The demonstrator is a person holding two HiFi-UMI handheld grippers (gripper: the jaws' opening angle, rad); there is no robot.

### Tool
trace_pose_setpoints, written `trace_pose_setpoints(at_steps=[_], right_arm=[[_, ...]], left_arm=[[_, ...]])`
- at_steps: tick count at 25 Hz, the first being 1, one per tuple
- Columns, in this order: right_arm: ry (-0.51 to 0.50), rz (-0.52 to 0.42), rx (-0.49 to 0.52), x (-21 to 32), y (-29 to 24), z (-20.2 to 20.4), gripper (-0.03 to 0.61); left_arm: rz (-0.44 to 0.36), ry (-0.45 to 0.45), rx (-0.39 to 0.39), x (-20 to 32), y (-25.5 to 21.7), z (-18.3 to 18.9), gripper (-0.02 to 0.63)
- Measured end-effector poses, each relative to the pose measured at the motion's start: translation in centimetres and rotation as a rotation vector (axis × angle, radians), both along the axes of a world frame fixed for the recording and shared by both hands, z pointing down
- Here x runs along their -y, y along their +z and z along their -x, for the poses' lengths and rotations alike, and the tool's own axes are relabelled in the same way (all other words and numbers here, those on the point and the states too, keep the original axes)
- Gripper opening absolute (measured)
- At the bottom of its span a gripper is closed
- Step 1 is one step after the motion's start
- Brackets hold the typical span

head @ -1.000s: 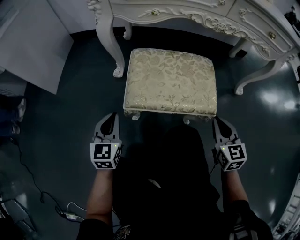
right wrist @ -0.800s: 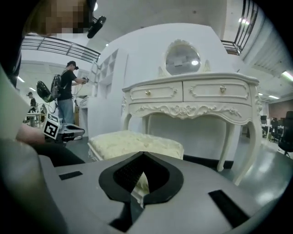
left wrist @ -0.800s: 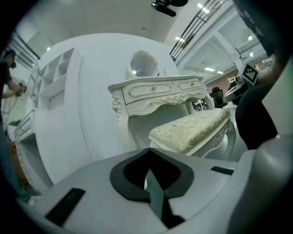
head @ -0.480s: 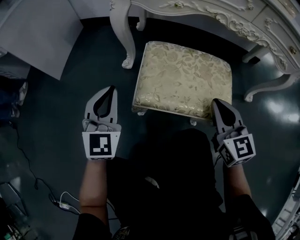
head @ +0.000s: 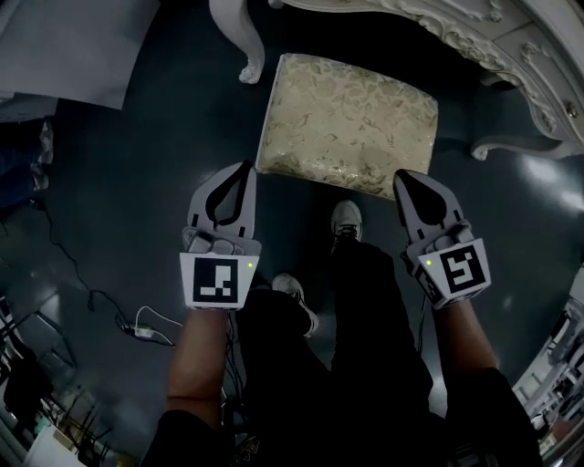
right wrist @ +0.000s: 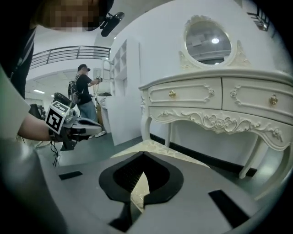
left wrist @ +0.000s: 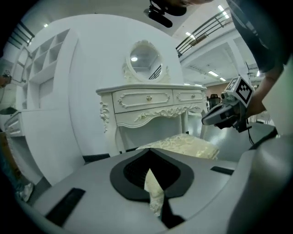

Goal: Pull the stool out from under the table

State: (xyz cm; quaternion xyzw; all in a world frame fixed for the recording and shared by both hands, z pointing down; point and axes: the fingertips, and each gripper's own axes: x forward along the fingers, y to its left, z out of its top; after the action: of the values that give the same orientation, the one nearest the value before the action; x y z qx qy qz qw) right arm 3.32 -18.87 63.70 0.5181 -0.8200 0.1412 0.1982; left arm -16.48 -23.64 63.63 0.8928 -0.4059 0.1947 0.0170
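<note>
The stool [head: 347, 123], padded in pale gold floral cloth, is standing on the dark floor [head: 137, 164] at 12 o'clock from the person's shoes [head: 346, 220]. Most of its seat is lying clear of the ornate white worktop [head: 456, 27], which is running across the head view at 12 to 2 o'clock. One carved leg [head: 234, 32] is standing at the stool's 10 o'clock and another [head: 497, 146] at its 3 o'clock.

The left tool [head: 245, 168] is hovering with its tip by the seat's 7 o'clock corner, and the right tool [head: 402, 176] is hovering by the 5 o'clock corner. Each is being held on a bare forearm. Both are pointing toward the worktop, and both have their jaws pressed together, pinching nothing. In each tool's own view, the seat cloth is showing only through the slot, beyond the jaws.

An oval mirror [right wrist: 208, 41] is sitting on the worktop. A white plug and cable [head: 137, 321] are lying on the floor at 8 o'clock. Another person [right wrist: 84, 93] is standing far off at 9 o'clock in the right gripper view.
</note>
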Motion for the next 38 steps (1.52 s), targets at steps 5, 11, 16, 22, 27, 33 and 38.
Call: trace_pose_setpoints(at_steps=[5, 11, 16, 22, 27, 33, 38], right_arm=[[0.021, 0.059, 0.047, -2.9, -8.4, 0.1, 0.028], [0.051, 0.089, 0.085, -7.9, -19.2, 0.9, 0.028], [0.068, 0.08, 0.102, -13.8, -27.8, 2.5, 0.028], [0.057, 0.008, 0.119, -18.8, -36.0, 4.6, 0.028], [-0.028, -0.006, 0.127, -23.6, -39.9, 5.5, 0.028], [-0.133, 0.005, 0.188, -28.5, -42.7, 3.4, 0.028], [-0.226, -0.002, 0.167, -32.8, -43.0, -0.2, 0.028]], left_arm=[[0.105, 0.008, -0.043, -3.7, -8.8, -1.8, 0.008], [0.152, 0.113, -0.025, -11.1, -18.4, -2.2, 0.008], [0.231, 0.168, -0.024, -19.3, -26.0, -1.7, 0.008], [0.254, 0.211, -0.071, -25.2, -33.2, -1.8, 0.008], [0.252, 0.211, -0.097, -28.9, -37.4, -4.0, 0.008], [0.232, 0.185, -0.14, -33.5, -41.0, -8.9, 0.008], [0.273, 0.187, -0.193, -38.0, -41.2, -14.6, 0.008]])
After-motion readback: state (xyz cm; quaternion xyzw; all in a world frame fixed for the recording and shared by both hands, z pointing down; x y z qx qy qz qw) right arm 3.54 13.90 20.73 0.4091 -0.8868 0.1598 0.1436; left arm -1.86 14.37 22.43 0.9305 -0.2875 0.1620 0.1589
